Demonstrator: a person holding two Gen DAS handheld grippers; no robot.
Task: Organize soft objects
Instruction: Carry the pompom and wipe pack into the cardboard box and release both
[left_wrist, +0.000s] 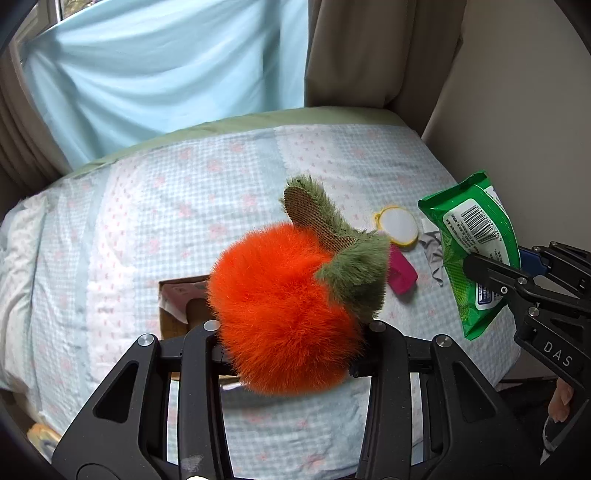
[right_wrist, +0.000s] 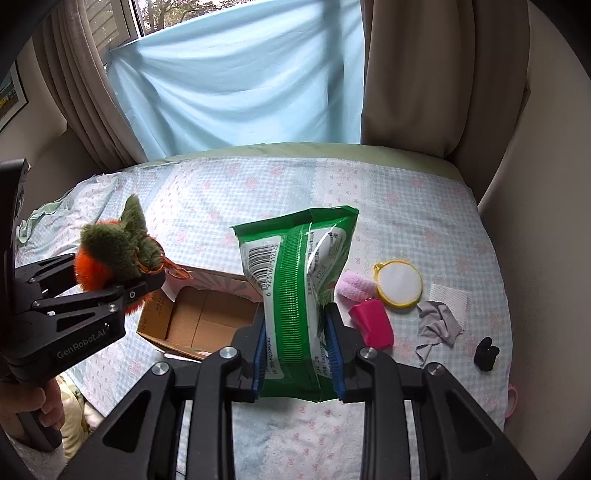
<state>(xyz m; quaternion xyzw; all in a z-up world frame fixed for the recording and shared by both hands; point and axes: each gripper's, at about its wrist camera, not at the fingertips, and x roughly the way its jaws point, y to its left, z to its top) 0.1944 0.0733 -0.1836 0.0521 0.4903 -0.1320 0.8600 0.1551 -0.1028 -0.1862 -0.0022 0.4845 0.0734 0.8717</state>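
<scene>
While both grippers are held above it, the bed (right_wrist: 229, 192) is seen spread with a blue-and-white checked cover, and a pale blue sheet (right_wrist: 236, 81) is hung across the window behind it. An open cardboard box (right_wrist: 199, 321) is set on the bed, and it serves as the landmark for the rest.

Above the box's left side, an orange plush (left_wrist: 284, 314) with green furry leaves is clamped in the left gripper (left_wrist: 291, 332), whose jaws are nearly closed and sunk into the fur. An orange ring clip on the plush can be made out in the right wrist view.

Above the box's right edge, a green wipes pack (right_wrist: 299, 295) is pinched upright in the right gripper (right_wrist: 299, 354); the blue pads (right_wrist: 260, 354) are pressed against its two sides and the jaws are narrowly parted by it.

Right of the box, smaller things are laid on the cover: a grey cloth (right_wrist: 439, 325) with a white mesh patch under it, a round white pad (right_wrist: 399, 282) rimmed in yellow, a magenta pouch (right_wrist: 371, 325), and a pink fluffy roll (right_wrist: 356, 286) touching the pouch and pad. Farthest right of the box, a small black item (right_wrist: 487, 352) is seen; what it is cannot be told.
</scene>
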